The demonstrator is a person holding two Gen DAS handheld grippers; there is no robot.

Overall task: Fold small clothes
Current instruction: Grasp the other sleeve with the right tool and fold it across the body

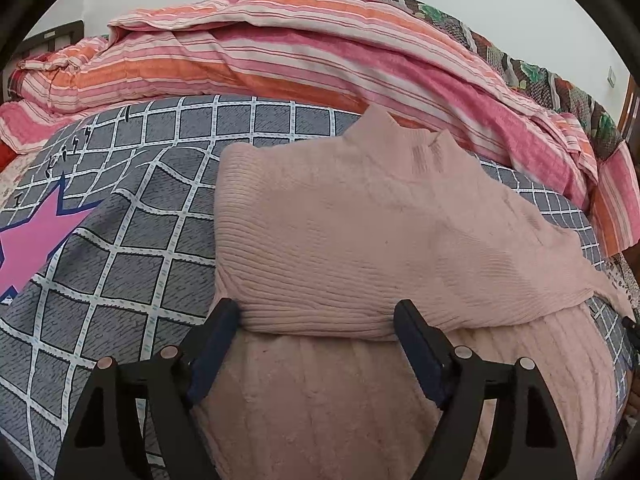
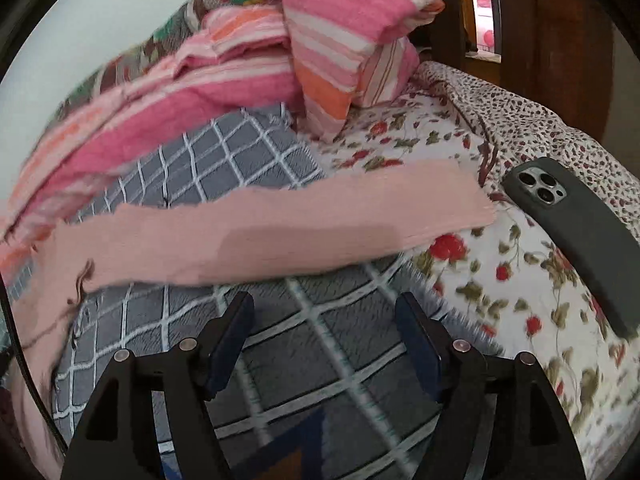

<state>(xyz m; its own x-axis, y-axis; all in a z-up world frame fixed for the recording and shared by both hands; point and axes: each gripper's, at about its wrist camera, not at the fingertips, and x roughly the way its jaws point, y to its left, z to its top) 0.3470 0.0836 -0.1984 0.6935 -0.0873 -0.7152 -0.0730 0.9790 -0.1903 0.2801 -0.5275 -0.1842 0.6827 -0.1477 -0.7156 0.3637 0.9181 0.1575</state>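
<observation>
Pink knit sweater (image 1: 360, 216) spread on the grey checked sheet (image 1: 132, 264) of the bed, one side already folded over the body, collar pointing toward the striped quilt (image 1: 280, 60) along the far edge

Left gripper (image 1: 318, 322) spread wide, fingers straddling the thick fold edge, touching it on both sides yet pinching nothing; fold line running crosswise between the fingers, garment straight ahead of the claw

Right gripper (image 2: 324, 316) likewise spread, empty, hovering over bare checked sheet; the outstretched sleeve (image 2: 280, 224) just ahead of it, long axis lying crosswise, cuff end reaching onto the floral sheet (image 2: 500, 280) toward the right edge of the bed

Probably the sleeve next, to be carried inward over the body; right hand clearly nearer to it, approach across the short width of the sleeve

Dark phone (image 2: 580, 232) near the cuff, lying apart from it on the floral sheet

Right view smeared by motion blur, sleeve texture lost, shoulder join cut off at the left rim; lower hem hidden under the left claw's frame
</observation>
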